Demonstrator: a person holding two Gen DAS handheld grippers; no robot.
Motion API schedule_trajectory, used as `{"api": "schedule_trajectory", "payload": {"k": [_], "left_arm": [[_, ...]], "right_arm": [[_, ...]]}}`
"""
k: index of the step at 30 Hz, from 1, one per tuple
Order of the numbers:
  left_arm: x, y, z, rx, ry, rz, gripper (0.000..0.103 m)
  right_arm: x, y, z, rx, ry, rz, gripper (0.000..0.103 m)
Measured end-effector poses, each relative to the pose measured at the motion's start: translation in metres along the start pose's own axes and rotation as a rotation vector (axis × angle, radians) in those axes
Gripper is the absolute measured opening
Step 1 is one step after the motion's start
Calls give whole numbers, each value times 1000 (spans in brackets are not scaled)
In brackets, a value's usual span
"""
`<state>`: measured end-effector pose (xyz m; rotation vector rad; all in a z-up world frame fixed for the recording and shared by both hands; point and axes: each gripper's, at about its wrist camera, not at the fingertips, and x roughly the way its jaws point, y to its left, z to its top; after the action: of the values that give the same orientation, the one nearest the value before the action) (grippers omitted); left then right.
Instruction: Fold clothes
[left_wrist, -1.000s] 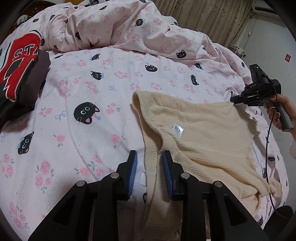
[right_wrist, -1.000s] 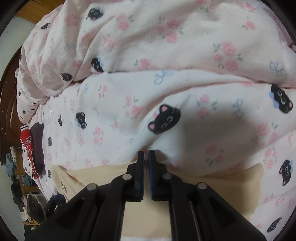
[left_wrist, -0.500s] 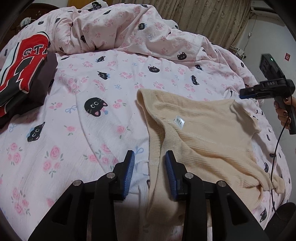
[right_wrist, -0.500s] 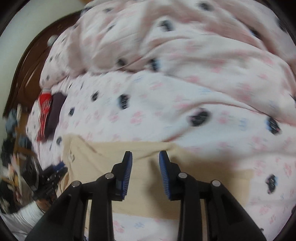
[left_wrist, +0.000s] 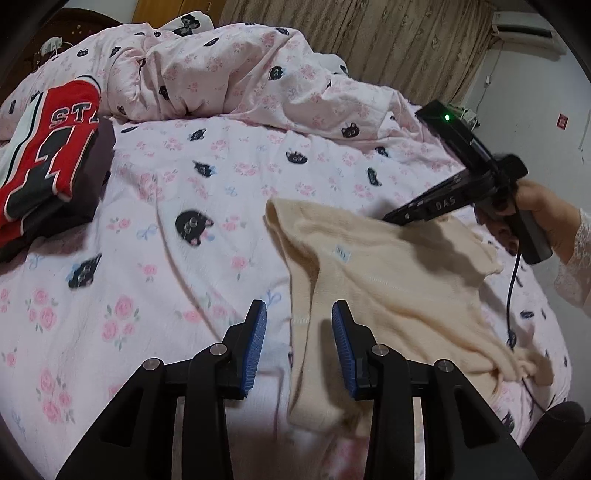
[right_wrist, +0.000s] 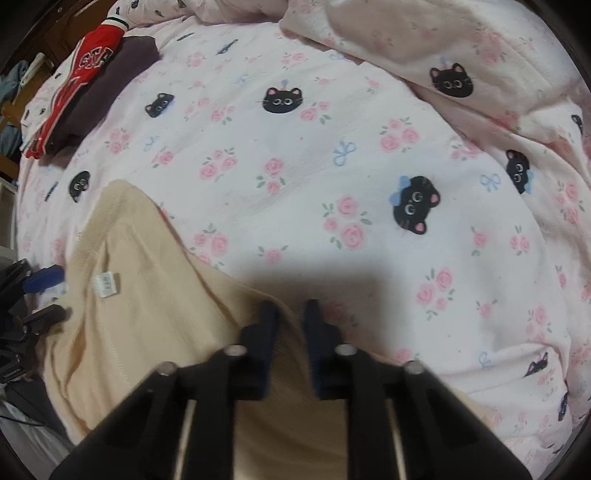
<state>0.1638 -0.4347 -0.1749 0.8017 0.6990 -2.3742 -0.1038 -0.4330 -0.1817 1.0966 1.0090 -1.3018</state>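
A cream ribbed top (left_wrist: 391, 288) lies flat on the bed, with a small white label (left_wrist: 342, 254) showing near its neckline. My left gripper (left_wrist: 299, 314) is open and empty, its blue pads either side of the top's near left edge. My right gripper (right_wrist: 290, 308) is open and empty, just above the top's (right_wrist: 155, 295) far edge. It also shows in the left wrist view (left_wrist: 421, 210), held by a hand at the right. The left gripper's blue pads (right_wrist: 42, 278) show at the left edge of the right wrist view.
The bed has a pink sheet (left_wrist: 177, 258) with black cats and roses. A rumpled duvet (left_wrist: 229, 70) of the same print is heaped at the far side. A folded red jersey on a dark garment (left_wrist: 48, 162) lies at the far left. A cable (left_wrist: 513, 288) hangs from the right gripper.
My right gripper has opened, let go of the top's far edge and swung toward the top's middle. My left gripper has opened wider and drawn back and up a little.
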Motion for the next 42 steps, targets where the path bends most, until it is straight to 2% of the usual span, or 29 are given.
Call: {"api": "schedule_trajectory", "payload": {"k": [3, 4, 6, 10, 12, 13, 15, 17, 30, 36, 42], "left_arm": [[4, -1, 16, 7, -5, -35, 34], [8, -2, 20, 7, 16, -58, 39], [16, -4, 26, 4, 51, -93, 39], [28, -13, 28, 26, 107, -88, 38], [34, -16, 26, 32, 135, -83, 29], [37, -16, 25, 33, 149, -85, 17], [38, -16, 22, 26, 165, -92, 6], [34, -16, 20, 21, 159, -98, 2], [-14, 6, 16, -62, 271, -178, 2], [-2, 15, 10, -93, 356, -186, 2], [-10, 20, 8, -122, 380, -236, 2]], "right_arm": [[-4, -1, -2, -10, 7, -7, 8], [-5, -2, -3, -10, 8, -6, 7], [-7, -3, -5, -9, 11, -1, 5], [-10, -8, -8, 5, 9, 6, 4], [-11, -10, -10, 8, 10, 7, 4], [-11, -11, -11, 9, 11, 8, 4], [-12, -15, -12, 17, 10, 12, 4], [-14, -18, -14, 24, 8, 17, 4], [-31, -37, -28, 34, 3, 29, 4], [-38, -46, -36, 27, 13, 12, 4], [-46, -56, -46, 25, 9, 1, 4]]}}
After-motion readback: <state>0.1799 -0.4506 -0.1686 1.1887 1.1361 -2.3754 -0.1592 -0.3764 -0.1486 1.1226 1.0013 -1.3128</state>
